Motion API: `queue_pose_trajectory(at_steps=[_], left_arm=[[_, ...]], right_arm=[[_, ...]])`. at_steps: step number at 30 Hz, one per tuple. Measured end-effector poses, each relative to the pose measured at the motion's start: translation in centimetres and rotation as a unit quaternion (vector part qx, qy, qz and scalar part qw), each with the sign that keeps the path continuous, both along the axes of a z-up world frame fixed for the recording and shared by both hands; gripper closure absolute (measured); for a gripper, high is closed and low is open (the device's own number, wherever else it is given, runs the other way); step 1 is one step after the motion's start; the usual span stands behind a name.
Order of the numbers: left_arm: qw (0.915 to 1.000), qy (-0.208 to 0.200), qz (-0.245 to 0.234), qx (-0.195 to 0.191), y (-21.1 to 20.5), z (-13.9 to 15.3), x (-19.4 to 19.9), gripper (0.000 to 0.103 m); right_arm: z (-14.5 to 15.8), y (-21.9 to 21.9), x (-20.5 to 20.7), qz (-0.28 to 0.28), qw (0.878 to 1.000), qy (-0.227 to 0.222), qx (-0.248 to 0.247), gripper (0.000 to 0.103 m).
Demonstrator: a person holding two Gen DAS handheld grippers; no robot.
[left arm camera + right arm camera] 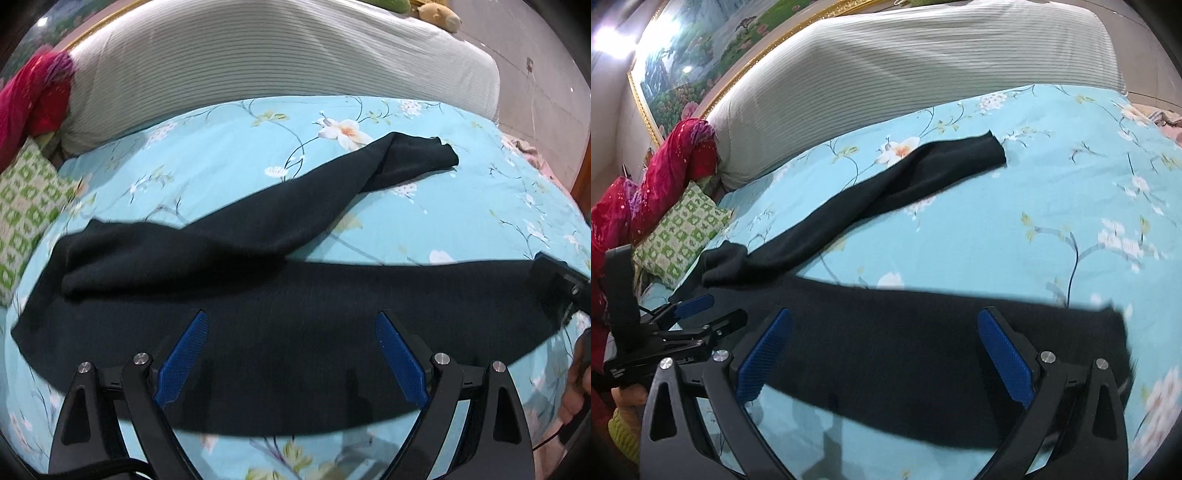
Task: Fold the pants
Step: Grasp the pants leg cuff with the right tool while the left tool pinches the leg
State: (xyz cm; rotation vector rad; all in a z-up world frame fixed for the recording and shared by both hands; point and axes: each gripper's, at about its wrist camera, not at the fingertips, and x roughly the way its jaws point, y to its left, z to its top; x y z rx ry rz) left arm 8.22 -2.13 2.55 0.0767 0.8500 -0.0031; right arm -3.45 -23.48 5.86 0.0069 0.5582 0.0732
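Black pants (332, 288) lie on a blue floral bedsheet (443, 206). One leg runs across the near side. The other leg (406, 158) angles away to the upper right, twisted near its hem. My left gripper (290, 321) hovers open above the near leg with nothing between its blue pads (184, 354). In the right wrist view the pants (905, 354) spread below my right gripper (884, 314), which is also open and holds nothing. The near leg's hem (1112, 328) lies just right of it. The left gripper (713, 312) shows at the left by the waist end.
A ribbed pale bolster (277, 55) runs along the far side of the bed. A green patterned pillow (683, 229) and a red garment (676, 158) sit at the left. A gold-framed painting (701, 48) hangs behind. A plush toy (439, 14) lies at the far right.
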Motion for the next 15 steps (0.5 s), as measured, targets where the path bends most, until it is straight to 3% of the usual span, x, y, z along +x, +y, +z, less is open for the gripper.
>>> queue_pose_trajectory(at_steps=[9, 15], left_arm=[[0.9976, 0.015, -0.046, 0.049, -3.4, 0.3, 7.3, 0.011], [0.9936, 0.036, -0.07, 0.081, -5.5, -1.0, 11.9, 0.011]], right_arm=[[4.4, -3.0, 4.8, 0.003, 1.0, 0.013, 0.02, 0.003], [6.7, -5.2, 9.5, -0.012, 0.999, 0.035, 0.022, 0.012]])
